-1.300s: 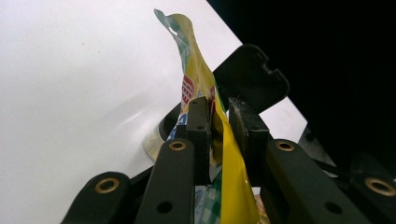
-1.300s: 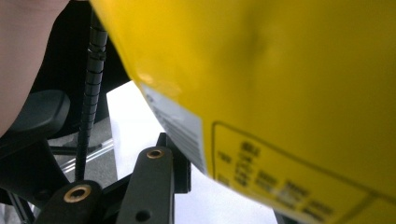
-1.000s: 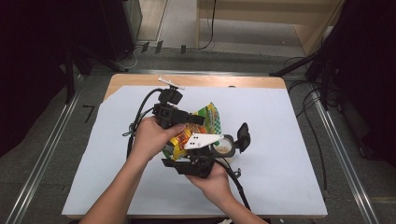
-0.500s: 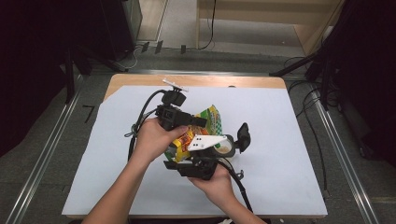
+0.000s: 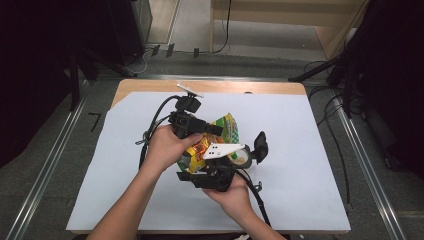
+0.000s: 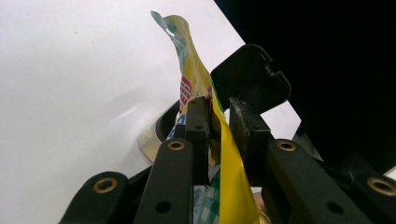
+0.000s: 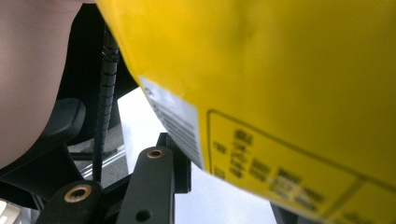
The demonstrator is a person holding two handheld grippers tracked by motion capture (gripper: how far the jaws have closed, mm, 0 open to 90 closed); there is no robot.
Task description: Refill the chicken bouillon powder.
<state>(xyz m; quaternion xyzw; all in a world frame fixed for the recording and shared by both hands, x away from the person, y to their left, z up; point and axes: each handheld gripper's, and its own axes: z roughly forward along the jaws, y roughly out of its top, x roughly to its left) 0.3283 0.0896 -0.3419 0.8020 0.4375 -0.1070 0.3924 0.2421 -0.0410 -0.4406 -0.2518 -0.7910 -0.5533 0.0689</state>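
Almost nothing has moved since the earlier frames: both of my hands sit where they were over the middle of the white sheet (image 5: 300,165), and the snack packet (image 5: 226,131) hangs between my two grippers as before. My left gripper (image 5: 212,131) reaches in from the left, and in its own view the two black jaws stand narrow, pinched on the yellow packet (image 6: 224,154), whose film runs up between the pads and ends in a greenish top edge with a hang hole. So that one is holding the bag. My right gripper (image 5: 222,167) comes up from the near edge of the table, its grey three-cornered plate lying across the lower part of the packet in the high view. From its own camera the packet's yellow back (image 7: 280,93), with a white label and a printed panel, sits very close to the lens; one black jaw rises below it, the other is hidden, and I cannot tell whether those pads press the film. Just beside the packet's right edge a roll of tape (image 5: 241,157) lies flat on the sheet, and a black jaw tip stands next to it.
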